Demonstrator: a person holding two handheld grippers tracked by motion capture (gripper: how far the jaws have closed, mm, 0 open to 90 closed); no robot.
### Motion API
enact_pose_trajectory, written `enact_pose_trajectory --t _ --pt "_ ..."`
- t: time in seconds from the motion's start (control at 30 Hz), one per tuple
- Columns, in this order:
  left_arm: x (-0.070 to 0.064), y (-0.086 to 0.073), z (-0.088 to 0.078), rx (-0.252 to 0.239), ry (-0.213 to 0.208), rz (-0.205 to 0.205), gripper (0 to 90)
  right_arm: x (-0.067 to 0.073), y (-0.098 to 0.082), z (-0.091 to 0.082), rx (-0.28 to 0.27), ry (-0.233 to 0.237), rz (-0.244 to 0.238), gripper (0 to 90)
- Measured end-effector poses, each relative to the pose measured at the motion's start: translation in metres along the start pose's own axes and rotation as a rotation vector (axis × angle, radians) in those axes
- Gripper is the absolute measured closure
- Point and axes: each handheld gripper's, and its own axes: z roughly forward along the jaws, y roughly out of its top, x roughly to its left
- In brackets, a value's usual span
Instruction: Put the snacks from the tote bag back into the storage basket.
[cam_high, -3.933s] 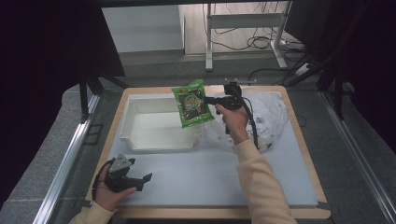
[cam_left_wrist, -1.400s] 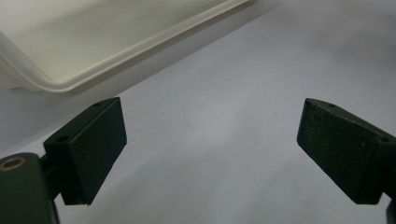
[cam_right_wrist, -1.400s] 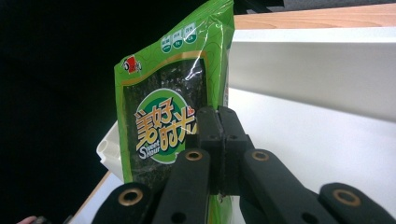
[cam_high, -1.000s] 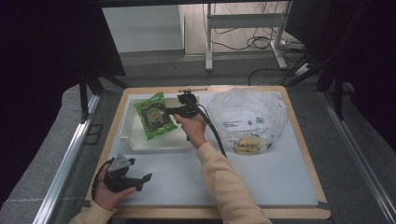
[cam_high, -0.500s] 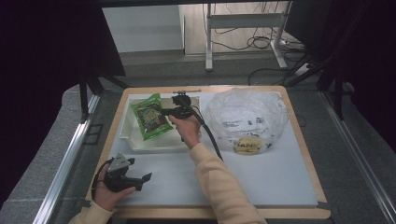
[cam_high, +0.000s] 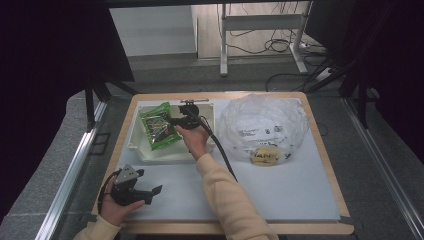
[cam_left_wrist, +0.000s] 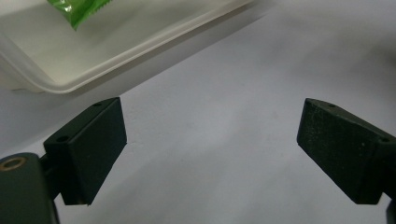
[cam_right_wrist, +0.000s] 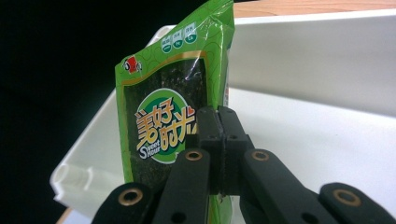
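Right gripper (cam_high: 172, 121) over white plastic tub (cam_high: 142, 150) at worktop's (cam_high: 300, 195) 11 o'clock, fingers (cam_right_wrist: 210, 135) clamped tight on edge of green seaweed snack packet (cam_high: 159, 125). Packet hangs inside tub's outline, label facing up in high view, upright before tub wall in right gripper view. Left gripper (cam_high: 152, 191) rests low at worktop's 7 o'clock, fingers (cam_left_wrist: 91, 149) spread wide, nothing between them, tub rim just ahead. Crumpled clear plastic bag (cam_high: 265, 122) at 1 o'clock, yellow item inside near its lower edge.
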Motion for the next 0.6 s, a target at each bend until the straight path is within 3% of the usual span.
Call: enact_pose_trajectory --t 0.37,0.6 --pt "0.001 0.000 -0.001 -0.004 -0.002 -0.001 8.4 0.009 -0.011 0.021 0.024 -0.051 -0.022 88.4" --pt "0.001 0.000 -0.001 -0.004 -0.002 -0.002 8.4 0.010 -0.012 0.024 0.080 -0.056 -0.067 69.4"
